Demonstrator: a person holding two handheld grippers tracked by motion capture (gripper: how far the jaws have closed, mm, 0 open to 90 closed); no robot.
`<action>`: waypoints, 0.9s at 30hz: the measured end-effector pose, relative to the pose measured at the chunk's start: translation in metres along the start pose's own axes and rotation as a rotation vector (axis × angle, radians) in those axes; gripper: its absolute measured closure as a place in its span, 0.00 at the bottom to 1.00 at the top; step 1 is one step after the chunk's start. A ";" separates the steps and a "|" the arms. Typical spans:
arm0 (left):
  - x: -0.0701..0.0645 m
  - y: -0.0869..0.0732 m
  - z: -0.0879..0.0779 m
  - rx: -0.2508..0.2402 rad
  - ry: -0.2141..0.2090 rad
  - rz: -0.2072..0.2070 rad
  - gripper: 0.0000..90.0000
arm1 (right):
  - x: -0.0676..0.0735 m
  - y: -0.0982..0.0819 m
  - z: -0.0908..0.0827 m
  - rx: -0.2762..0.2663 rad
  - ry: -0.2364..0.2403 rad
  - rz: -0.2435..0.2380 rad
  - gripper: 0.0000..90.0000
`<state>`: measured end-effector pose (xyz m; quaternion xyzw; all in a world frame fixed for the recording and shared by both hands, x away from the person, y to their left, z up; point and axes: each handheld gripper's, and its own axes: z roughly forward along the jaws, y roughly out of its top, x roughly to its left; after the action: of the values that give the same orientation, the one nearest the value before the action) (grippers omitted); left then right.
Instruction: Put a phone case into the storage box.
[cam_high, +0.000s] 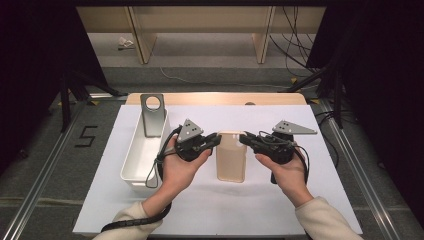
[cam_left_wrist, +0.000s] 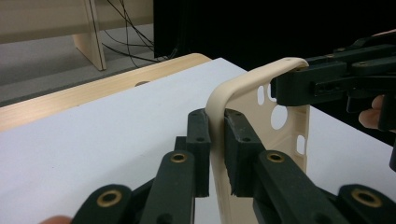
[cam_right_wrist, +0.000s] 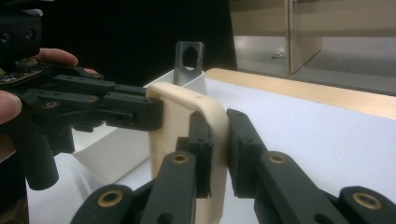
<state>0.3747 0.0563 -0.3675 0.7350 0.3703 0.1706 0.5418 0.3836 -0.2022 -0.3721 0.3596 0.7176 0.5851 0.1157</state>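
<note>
Beige flexible plastic phone case (cam_high: 231, 157) at the centre of the white table sheet (cam_high: 260, 205), its far end raised. Left gripper (cam_high: 216, 138) pinches the case's far left corner; right gripper (cam_high: 244, 138) pinches the far right corner. White rectangular plastic bin (cam_high: 142, 150) stands just left.

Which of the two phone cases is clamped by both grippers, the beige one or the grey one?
The beige phone case, gripped at its top corners by both sets of fingers. The grey case stands untouched in the white bin.
</note>
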 end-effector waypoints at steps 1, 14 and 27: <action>0.000 0.000 0.000 -0.001 0.002 -0.006 0.90 | 0.000 0.000 0.000 0.000 0.000 0.000 0.91; -0.003 0.001 -0.001 -0.006 0.040 -0.028 0.93 | 0.001 -0.001 0.002 -0.003 0.001 -0.005 0.90; -0.003 0.004 -0.001 -0.009 0.051 -0.033 0.94 | 0.002 -0.001 0.002 -0.012 -0.005 -0.018 0.90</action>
<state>0.3732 0.0540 -0.3633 0.7218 0.3953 0.1820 0.5381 0.3832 -0.1996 -0.3733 0.3539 0.7170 0.5875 0.1247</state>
